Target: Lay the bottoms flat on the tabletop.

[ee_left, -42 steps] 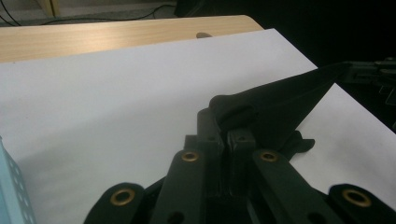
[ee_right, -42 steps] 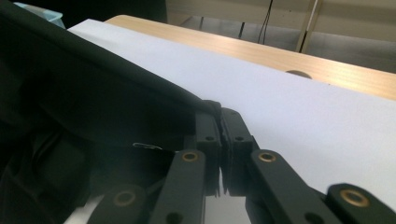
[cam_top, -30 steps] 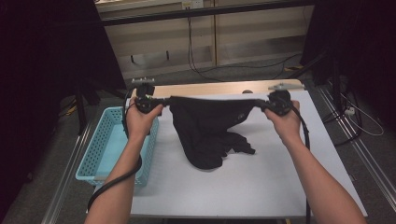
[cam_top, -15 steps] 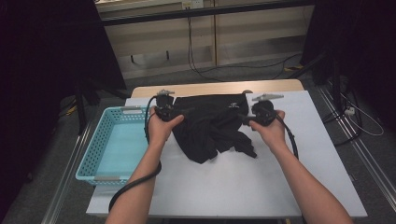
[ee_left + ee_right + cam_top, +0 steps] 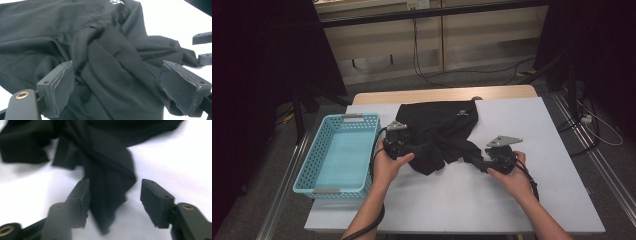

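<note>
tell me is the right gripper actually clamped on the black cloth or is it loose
Apart. In the right gripper view the right gripper stands open, a strip of the black cloth lying between the jaws with white table showing beside the right pad.

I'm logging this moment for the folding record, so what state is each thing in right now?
black garment: lying crumpled on the table, one end bunched and twisted.
left gripper: jaws wide apart over the cloth, just been opening, pads not pressing on it.
right gripper: jaws apart with a tail of cloth between them, not clamped; just been closing.
blue basket: upright beside the table's left edge, nothing in it.
white table: garment spread on it.
</note>
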Demonstrator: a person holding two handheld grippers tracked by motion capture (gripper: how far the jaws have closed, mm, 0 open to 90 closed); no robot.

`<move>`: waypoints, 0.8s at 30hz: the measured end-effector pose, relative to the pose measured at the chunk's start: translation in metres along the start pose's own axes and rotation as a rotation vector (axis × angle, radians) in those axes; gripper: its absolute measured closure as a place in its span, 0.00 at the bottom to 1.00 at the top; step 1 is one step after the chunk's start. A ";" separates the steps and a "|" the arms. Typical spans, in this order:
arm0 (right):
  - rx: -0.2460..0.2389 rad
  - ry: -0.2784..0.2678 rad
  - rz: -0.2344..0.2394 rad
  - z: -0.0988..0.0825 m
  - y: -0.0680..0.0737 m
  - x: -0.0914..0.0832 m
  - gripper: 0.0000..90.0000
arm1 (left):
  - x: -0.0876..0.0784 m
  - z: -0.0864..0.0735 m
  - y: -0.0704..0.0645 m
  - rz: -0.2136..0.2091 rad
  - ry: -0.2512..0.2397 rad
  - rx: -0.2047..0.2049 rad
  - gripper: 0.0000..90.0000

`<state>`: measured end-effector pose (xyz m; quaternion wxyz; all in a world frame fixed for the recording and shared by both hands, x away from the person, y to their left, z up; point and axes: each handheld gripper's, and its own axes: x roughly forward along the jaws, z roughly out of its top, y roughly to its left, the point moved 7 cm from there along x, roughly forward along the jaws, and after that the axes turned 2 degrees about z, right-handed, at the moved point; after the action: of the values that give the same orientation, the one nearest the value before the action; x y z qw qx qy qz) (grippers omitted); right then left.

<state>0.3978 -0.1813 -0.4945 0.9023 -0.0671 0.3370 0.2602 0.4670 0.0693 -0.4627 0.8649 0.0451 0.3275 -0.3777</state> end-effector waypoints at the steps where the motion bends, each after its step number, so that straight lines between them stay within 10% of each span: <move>1: -0.010 -0.006 0.007 -0.001 0.003 -0.001 0.52 | -0.001 -0.001 -0.003 -0.004 -0.006 -0.002 0.15; 14: -0.102 0.031 0.026 -0.007 0.016 0.015 0.98 | -0.007 -0.005 -0.015 -0.022 -0.011 0.040 0.14; 24: -0.113 -0.027 0.097 -0.005 0.029 -0.020 0.99 | -0.012 -0.005 -0.020 -0.043 -0.026 0.035 0.15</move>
<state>0.3676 -0.1664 -0.4836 0.8878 -0.0980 0.3125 0.3233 0.4449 0.0645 -0.4562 0.8599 0.0482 0.3106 -0.4022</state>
